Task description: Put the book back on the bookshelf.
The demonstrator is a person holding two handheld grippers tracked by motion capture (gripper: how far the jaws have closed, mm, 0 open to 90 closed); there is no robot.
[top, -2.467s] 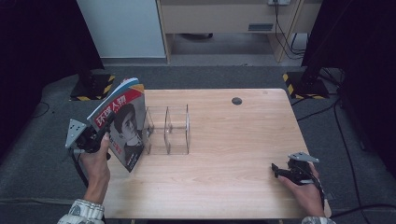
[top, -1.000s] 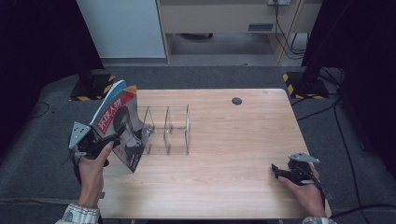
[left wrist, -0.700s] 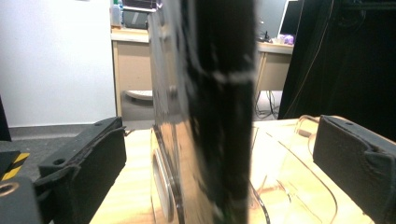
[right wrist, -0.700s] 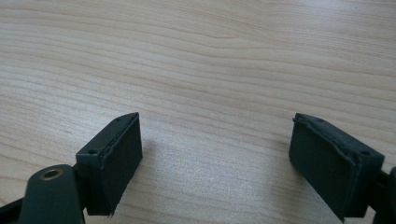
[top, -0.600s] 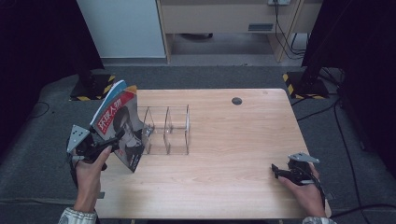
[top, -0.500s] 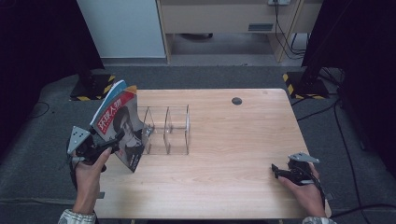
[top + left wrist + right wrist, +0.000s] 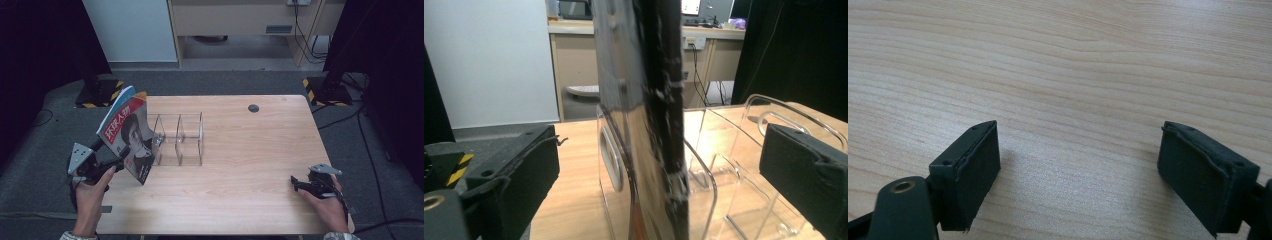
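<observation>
Light wooden table (image 7: 235,170), clear acrylic divider rack (image 7: 179,139) at left.
Left gripper (image 7: 102,167) jaws now apart around leaning glossy magazine (image 7: 127,135), backing off, seemingly released; right gripper (image 7: 300,184) jaws apart, empty.

Left gripper (image 7: 116,165) jaws apparently wide; right gripper (image 7: 296,184) agape.
</observation>
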